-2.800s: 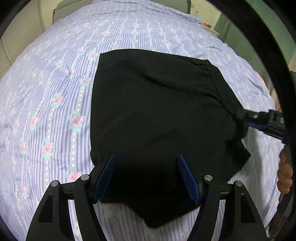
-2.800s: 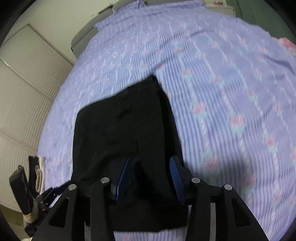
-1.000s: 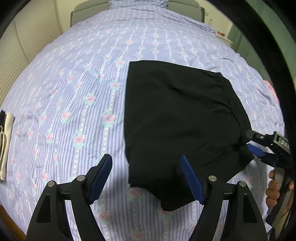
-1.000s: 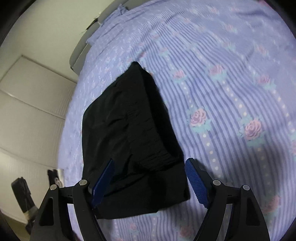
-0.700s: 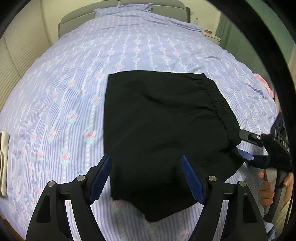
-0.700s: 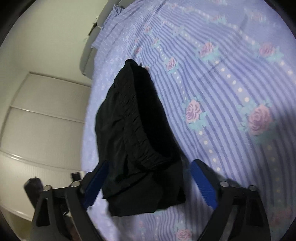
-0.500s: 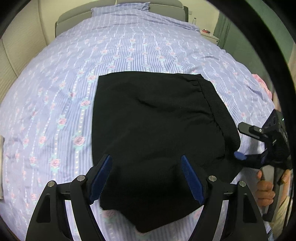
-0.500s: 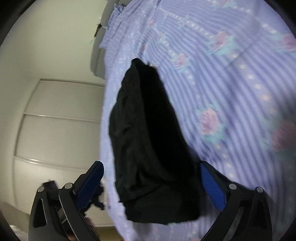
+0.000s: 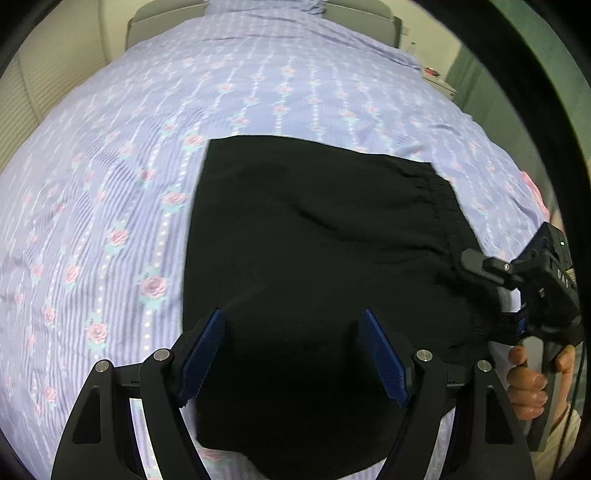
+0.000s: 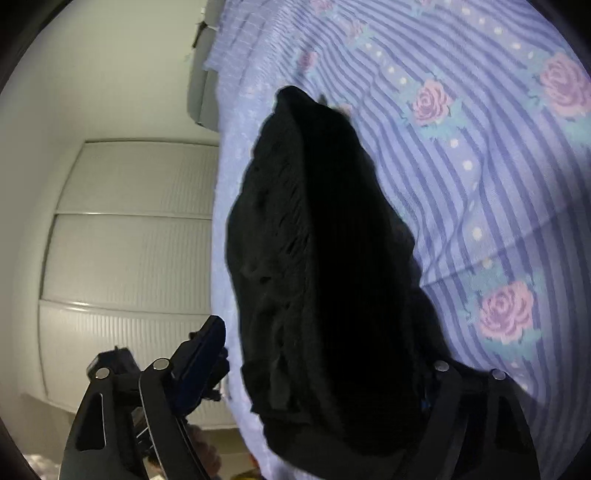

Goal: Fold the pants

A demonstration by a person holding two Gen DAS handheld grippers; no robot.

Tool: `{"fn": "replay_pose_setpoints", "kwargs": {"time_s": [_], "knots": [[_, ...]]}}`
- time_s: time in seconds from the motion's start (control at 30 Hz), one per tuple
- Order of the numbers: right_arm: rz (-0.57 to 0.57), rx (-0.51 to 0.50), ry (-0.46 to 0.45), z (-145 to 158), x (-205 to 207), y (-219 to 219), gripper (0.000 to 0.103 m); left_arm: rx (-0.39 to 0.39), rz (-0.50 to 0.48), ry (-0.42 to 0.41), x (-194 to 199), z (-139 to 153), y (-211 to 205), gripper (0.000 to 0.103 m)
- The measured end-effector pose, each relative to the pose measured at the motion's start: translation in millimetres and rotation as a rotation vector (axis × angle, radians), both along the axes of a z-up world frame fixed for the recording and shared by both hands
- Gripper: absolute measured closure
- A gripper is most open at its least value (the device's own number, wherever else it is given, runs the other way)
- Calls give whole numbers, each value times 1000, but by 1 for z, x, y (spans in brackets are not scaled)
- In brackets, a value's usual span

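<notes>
The black pants (image 9: 317,236) lie folded in a compact block on the purple floral bedspread (image 9: 122,177); the elastic waistband runs along their right edge. My left gripper (image 9: 291,354) is open, its blue pads hovering over the near part of the pants. My right gripper (image 10: 317,369) is open and low at the pants' right near corner (image 10: 325,258), jaws spread on either side of the folded edge; it also shows in the left wrist view (image 9: 517,291), with a hand on its handle.
The bed's grey headboard (image 9: 258,7) is at the far end. White panelled wardrobe doors (image 10: 125,236) stand to the left of the bed. A nightstand (image 9: 437,79) is at the far right.
The right gripper opened wide and dropped low against the pants' corner, tilting toward the wardrobe. The left gripper drifted over the pants' near part, staying open.
</notes>
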State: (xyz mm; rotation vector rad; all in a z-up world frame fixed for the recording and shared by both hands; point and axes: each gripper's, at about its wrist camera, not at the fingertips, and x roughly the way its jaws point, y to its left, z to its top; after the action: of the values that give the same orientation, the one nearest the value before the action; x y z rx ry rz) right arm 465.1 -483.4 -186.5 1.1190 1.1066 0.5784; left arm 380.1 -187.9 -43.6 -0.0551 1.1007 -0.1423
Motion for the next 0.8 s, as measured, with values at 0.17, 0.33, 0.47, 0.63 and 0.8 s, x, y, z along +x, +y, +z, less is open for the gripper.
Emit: {"fn": "replay_pose_setpoints", "kwargs": {"time_s": [0.17, 0.33, 0.47, 0.63, 0.8], "knots": [[17, -101, 55, -1, 9, 13, 65, 18, 25, 5, 6, -6, 20, 27], [29, -290, 63, 19, 8, 30, 73, -43, 52, 25, 13, -10, 41, 27], [63, -498, 40, 41, 12, 50, 73, -92, 60, 51, 22, -18, 56, 26], [107, -659, 37, 51, 16, 70, 74, -154, 52, 84, 30, -27, 72, 22], [99, -652, 48, 50, 22, 77, 74, -238, 25, 126, 34, -39, 76, 22]]}}
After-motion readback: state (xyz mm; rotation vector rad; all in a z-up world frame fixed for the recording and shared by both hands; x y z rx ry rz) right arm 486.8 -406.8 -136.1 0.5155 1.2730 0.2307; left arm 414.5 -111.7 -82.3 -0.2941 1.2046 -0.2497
